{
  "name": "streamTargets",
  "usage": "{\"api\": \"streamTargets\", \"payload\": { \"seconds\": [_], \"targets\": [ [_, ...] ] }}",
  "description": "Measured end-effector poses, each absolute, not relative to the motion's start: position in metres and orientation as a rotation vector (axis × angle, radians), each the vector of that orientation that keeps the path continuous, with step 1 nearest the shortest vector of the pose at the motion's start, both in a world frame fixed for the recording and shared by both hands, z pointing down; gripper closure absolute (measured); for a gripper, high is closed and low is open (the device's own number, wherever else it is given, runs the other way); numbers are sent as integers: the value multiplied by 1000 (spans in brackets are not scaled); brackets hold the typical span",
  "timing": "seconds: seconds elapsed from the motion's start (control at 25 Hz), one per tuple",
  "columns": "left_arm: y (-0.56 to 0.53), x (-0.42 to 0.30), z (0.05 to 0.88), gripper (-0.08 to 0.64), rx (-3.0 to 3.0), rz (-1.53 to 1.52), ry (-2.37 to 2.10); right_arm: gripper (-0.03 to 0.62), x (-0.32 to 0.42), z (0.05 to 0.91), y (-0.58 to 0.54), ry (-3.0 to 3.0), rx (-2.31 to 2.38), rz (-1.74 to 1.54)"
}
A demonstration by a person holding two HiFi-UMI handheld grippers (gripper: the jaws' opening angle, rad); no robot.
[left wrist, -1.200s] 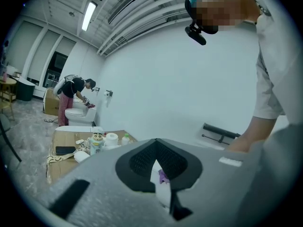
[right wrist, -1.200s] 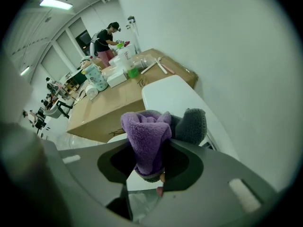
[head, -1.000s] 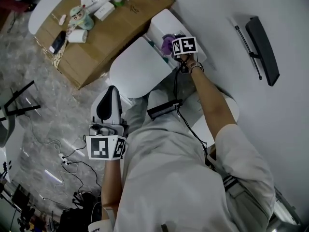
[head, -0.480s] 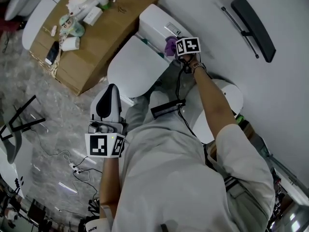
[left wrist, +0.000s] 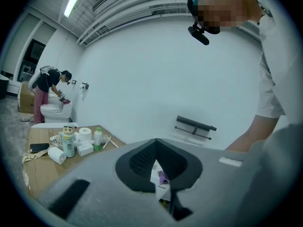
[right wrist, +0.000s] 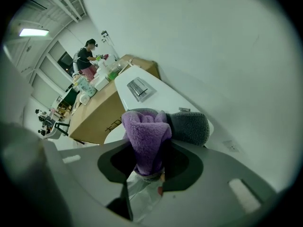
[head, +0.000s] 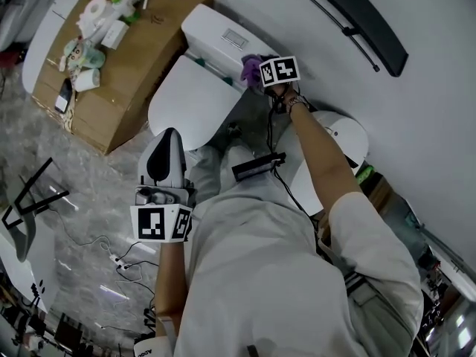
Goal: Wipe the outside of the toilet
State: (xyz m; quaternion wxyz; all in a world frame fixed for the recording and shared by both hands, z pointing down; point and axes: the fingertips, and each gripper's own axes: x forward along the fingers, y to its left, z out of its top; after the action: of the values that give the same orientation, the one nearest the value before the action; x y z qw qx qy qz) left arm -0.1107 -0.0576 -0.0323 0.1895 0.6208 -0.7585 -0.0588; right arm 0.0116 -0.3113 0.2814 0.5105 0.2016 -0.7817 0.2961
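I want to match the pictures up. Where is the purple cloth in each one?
Head view: the purple cloth is top middle, over the white toilet tank.
Left gripper view: a tiny purple speck, low middle, seen between the tongs.
Right gripper view: big and central, held by the right gripper.
Shared landmark: the cardboard box.

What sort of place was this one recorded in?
Likely a mock bathroom in a large hall: a toilet against a bare wall, a cardboard box topped with toiletries beside it, and another person at a second toilet farther off.
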Motion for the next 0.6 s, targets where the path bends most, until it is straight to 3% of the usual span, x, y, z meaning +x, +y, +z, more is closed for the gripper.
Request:
{"api": "streamTargets", "payload": {
  "seconds": [0.6],
  "targets": [
    [-121, -21, -42, 554, 1724, -189, -2170, 448, 82, 274, -350, -1887, 375, 665]
  ]
}}
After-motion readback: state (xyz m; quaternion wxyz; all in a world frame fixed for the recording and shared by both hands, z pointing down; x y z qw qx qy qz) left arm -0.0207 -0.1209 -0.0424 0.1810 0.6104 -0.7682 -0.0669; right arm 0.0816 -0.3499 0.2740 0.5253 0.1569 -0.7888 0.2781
